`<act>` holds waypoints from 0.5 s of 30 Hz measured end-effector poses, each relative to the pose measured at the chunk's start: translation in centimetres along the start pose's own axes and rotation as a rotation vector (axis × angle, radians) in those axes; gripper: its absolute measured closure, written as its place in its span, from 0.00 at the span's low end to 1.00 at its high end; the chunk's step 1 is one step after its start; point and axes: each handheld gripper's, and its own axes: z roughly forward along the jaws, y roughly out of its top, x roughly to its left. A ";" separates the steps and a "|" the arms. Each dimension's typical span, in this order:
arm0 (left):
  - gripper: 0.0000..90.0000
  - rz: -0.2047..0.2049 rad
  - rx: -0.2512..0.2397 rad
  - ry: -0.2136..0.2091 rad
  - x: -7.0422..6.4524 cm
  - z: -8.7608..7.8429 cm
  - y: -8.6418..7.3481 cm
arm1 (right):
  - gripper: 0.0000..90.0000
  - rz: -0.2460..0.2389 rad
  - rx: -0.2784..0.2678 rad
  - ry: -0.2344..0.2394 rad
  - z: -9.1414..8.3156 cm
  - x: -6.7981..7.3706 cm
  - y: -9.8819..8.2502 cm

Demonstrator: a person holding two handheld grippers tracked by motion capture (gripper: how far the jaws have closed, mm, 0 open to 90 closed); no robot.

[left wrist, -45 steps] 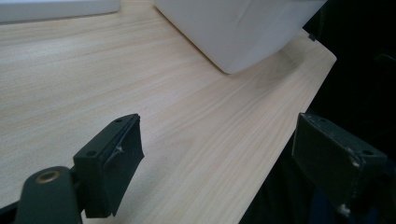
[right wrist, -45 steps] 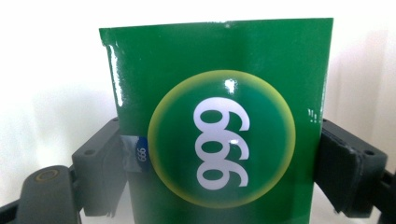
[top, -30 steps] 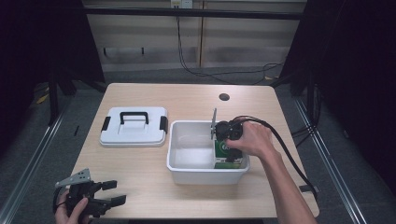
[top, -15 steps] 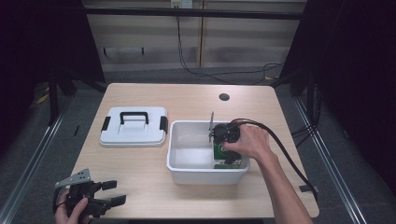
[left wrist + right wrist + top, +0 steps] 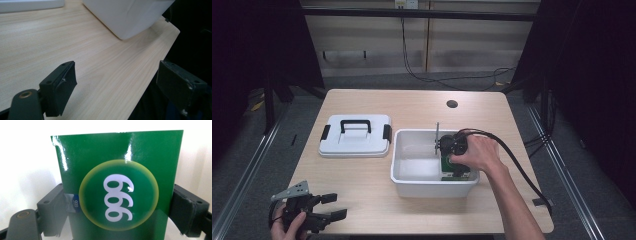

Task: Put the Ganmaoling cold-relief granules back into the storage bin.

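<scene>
Partly hidden green box (image 5: 117, 187), hand (image 5: 474, 152) covering, white bin (image 5: 404, 177)

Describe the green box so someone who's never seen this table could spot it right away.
On the wooden table, find the open white bin right of the lidded white case. The green box sits in the bin's right end between the right gripper jaws: glossy green, yellow-ringed circle, white 999.

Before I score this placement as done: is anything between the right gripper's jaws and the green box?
Nothing visible. The green box sits directly between the right gripper jaws, which have just been opening, inside the white bin. Whether the pads touch its sides is unclear.
</scene>
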 end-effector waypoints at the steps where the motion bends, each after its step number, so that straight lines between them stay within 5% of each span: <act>1: 0.18 0.000 0.000 0.000 0.0 0.0 0.0 | 0.15 0.000 0.000 0.000 0.0 0.0 0.0; 15: 0.18 -0.004 -0.002 -0.002 0.0 0.0 0.0 | 0.13 -0.010 -0.003 -0.011 -0.1 0.1 -0.1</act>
